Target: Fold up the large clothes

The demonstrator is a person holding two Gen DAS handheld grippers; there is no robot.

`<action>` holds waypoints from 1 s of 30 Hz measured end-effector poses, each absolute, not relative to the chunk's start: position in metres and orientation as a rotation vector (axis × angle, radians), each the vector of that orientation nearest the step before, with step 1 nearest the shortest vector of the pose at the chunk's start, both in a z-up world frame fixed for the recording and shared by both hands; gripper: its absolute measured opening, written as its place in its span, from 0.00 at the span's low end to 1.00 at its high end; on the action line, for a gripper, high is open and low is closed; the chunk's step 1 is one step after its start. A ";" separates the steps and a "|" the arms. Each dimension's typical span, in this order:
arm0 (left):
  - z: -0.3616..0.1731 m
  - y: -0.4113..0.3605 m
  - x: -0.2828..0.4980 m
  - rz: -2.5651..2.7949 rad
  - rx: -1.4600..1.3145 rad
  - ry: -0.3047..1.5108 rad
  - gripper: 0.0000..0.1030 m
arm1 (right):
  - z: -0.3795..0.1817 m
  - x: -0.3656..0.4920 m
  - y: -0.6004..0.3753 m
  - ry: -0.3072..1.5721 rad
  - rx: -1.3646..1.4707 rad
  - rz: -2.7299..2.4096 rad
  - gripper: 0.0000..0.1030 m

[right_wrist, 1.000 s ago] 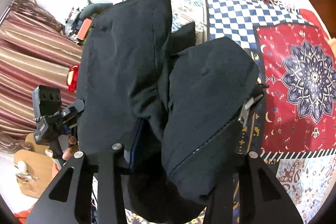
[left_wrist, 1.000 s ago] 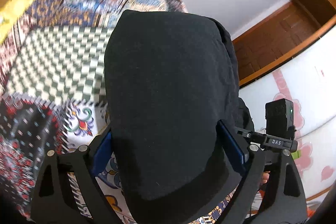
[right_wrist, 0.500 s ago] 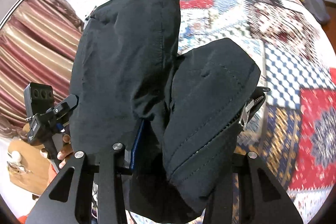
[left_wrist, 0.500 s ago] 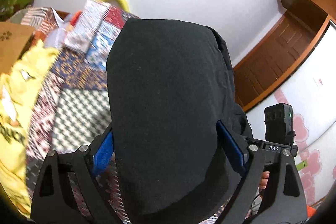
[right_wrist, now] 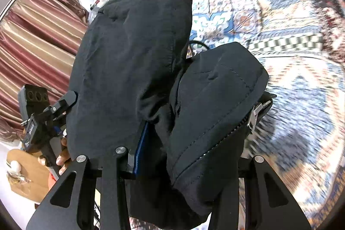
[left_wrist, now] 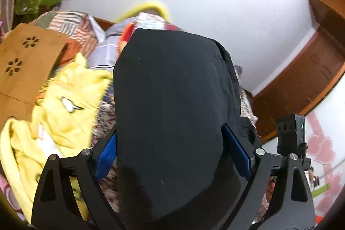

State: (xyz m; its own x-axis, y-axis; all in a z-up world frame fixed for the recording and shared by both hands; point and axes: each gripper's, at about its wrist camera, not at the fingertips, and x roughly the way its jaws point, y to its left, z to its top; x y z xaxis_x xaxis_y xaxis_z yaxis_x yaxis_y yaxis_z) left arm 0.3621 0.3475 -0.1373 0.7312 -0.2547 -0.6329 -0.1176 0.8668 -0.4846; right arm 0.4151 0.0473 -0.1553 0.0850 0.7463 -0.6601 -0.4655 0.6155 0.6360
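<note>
Patterned bedspread (right_wrist: 291,57) behind, left gripper (left_wrist: 170,156) and right gripper (right_wrist: 189,156) raised, each clamping black jacket (left_wrist: 172,111).

The big black jacket (left_wrist: 172,111) is up in the air, bunched into thick, soft lumps. From the left wrist it looks like one smooth, round, dark hump standing tall. From the right wrist the same jacket (right_wrist: 133,70) shows two puffy folds side by side, the left one taller. A silver zipper (right_wrist: 254,115) with a metal pull runs down the right fold's edge. Thin stitch lines cross the cloth.
</note>
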 end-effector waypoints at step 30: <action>-0.208 0.321 0.351 0.203 -0.076 0.971 0.81 | -0.173 0.394 0.098 0.990 0.014 0.720 0.47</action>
State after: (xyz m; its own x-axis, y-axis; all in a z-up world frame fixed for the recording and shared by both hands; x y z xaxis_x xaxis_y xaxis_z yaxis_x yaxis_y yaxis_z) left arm 0.3506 0.3211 -0.2080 0.5474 0.1371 -0.8256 -0.2052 0.9784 0.0264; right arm 0.3937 0.0983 -0.1725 0.3395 0.5595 -0.7561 -0.5469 0.7714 0.3252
